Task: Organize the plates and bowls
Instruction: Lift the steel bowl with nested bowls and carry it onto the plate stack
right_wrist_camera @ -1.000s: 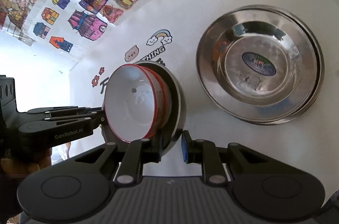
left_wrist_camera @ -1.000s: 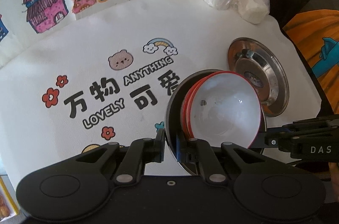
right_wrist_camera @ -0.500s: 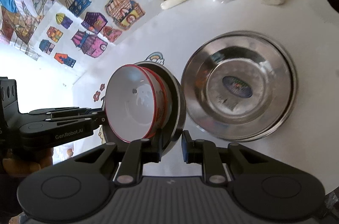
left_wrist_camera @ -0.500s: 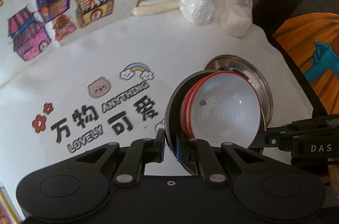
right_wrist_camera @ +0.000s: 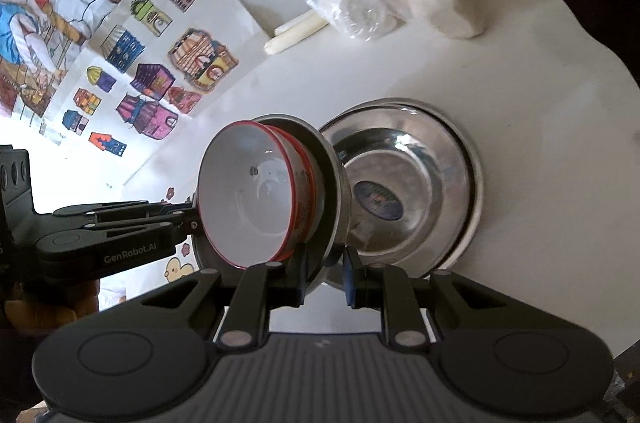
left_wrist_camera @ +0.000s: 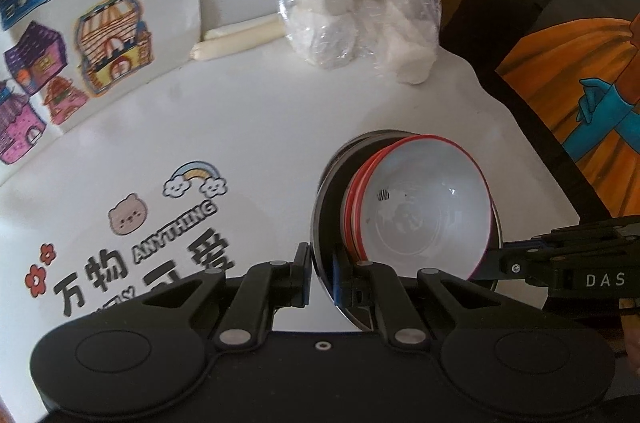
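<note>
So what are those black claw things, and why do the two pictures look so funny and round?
They are grabbers, one in each of a person's hands, each with a wide-eye camera looking along its fingers. The left gripper and the right gripper pinch opposite edges of one steel plate carrying red-rimmed white bowls. On the white table lie more steel plates, a bag of white rolls and a pale stick.
</note>
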Action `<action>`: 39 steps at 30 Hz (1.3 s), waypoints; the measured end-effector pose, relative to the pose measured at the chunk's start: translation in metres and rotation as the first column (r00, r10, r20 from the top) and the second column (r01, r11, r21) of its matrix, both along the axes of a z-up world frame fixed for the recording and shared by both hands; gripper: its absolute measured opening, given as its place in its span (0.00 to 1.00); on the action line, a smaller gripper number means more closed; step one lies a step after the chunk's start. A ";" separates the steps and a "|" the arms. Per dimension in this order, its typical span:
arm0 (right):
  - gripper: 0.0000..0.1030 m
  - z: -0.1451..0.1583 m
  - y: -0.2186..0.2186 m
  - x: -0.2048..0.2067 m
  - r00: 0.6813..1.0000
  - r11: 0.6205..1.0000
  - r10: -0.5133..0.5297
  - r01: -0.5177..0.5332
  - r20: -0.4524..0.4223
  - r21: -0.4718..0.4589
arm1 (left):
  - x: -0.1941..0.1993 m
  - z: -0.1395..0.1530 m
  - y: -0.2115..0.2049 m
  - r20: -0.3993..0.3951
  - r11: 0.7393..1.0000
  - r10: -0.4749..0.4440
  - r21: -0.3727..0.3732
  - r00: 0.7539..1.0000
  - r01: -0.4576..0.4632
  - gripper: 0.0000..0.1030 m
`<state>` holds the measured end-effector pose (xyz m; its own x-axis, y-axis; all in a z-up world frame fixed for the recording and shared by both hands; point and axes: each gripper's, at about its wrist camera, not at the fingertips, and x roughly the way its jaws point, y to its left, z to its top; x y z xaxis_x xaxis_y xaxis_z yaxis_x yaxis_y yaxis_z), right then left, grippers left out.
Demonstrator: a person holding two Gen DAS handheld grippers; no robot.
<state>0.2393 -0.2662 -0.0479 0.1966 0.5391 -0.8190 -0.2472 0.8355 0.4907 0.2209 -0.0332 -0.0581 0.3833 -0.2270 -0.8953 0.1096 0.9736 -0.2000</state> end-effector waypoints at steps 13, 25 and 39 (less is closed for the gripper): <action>0.20 -0.005 -0.024 0.022 0.999 0.999 0.034 -0.034 -0.009 -0.004 | 0.013 -0.005 -0.023 -0.011 1.000 0.024 0.005 1.000 -0.024 0.08; 0.20 -0.011 -0.035 0.037 0.997 0.998 0.065 -0.066 -0.032 -0.012 | 0.023 -0.013 -0.040 -0.031 0.999 0.045 0.010 0.999 -0.045 0.08; 0.20 -0.021 -0.034 0.049 0.992 0.994 0.110 -0.112 -0.069 -0.017 | 0.030 -0.024 -0.044 -0.065 0.996 0.084 0.024 0.994 -0.083 0.08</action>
